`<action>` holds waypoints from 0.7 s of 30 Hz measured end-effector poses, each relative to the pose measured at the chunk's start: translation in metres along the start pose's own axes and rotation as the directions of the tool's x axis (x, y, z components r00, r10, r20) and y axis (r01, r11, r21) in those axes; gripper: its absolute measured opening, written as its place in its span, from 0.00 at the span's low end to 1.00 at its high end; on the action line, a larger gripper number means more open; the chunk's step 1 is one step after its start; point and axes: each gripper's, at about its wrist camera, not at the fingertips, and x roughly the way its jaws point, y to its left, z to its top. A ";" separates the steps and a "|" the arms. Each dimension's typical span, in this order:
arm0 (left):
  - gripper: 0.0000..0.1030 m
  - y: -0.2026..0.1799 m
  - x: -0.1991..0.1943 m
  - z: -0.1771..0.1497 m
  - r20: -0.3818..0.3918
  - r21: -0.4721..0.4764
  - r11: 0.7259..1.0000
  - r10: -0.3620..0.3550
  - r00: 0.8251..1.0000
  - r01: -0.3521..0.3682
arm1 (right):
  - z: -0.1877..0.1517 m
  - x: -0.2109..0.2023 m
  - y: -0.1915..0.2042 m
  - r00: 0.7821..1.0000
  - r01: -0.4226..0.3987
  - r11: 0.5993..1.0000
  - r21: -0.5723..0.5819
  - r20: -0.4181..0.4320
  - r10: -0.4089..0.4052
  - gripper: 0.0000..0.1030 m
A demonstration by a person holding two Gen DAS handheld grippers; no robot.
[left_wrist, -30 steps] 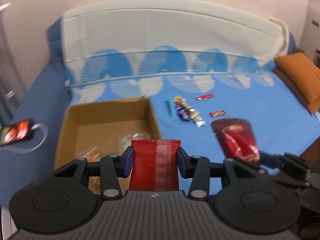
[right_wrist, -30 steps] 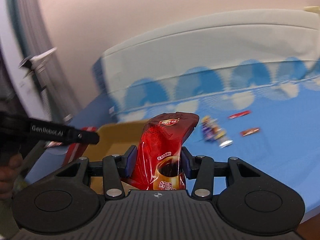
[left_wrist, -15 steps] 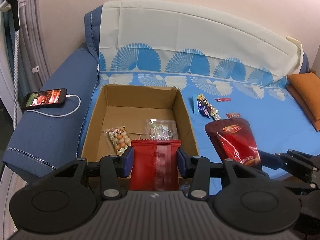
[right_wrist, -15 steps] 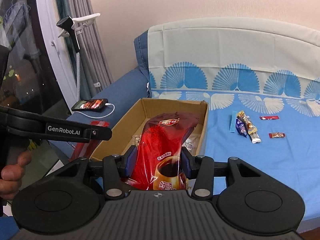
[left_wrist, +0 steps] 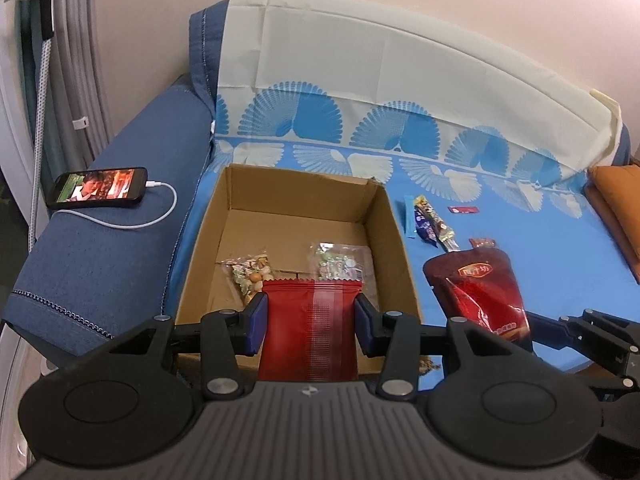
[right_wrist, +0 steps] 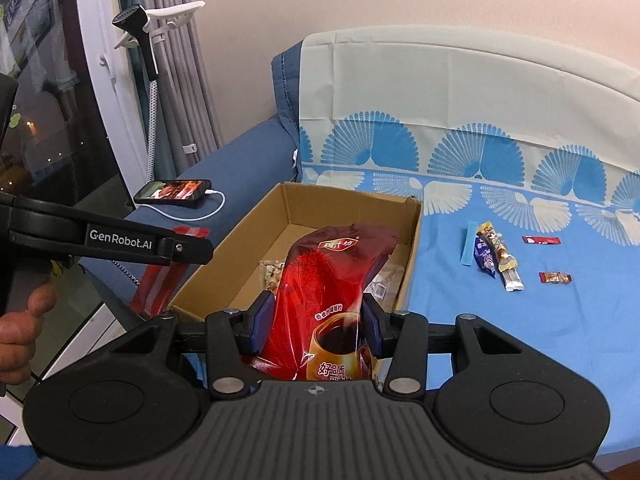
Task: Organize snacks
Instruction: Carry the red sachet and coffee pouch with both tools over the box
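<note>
My left gripper [left_wrist: 310, 322] is shut on a flat red snack packet [left_wrist: 310, 328], held over the near edge of an open cardboard box [left_wrist: 394, 236]. The box [right_wrist: 414, 240] holds a clear bag of mixed nuts [left_wrist: 250, 276] and a clear bag of candies [left_wrist: 336, 262]. My right gripper [right_wrist: 316, 330] is shut on a dark red glossy pouch [right_wrist: 320, 292], to the right of the box; the pouch also shows in the left wrist view [left_wrist: 478, 292]. Several small wrapped snacks [right_wrist: 492, 254] lie on the blue sheet.
The box sits on a sofa bed with a blue fan-patterned sheet [left_wrist: 520, 236]. A phone [left_wrist: 98, 190] on a white cable lies on the denim armrest at left. An orange cushion [left_wrist: 616, 196] is at far right. A garment steamer [right_wrist: 146, 40] and curtains stand at left.
Both grippers drew back and swung left toward the box, which now sits closer and centred. Each still holds its packet.
</note>
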 end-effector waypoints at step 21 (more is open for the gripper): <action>0.48 0.029 0.125 0.058 -0.099 -0.001 0.999 0.051 0.994 -0.051 | 0.032 0.125 -0.026 0.992 -0.003 1.000 0.024 -0.127 0.006 0.48</action>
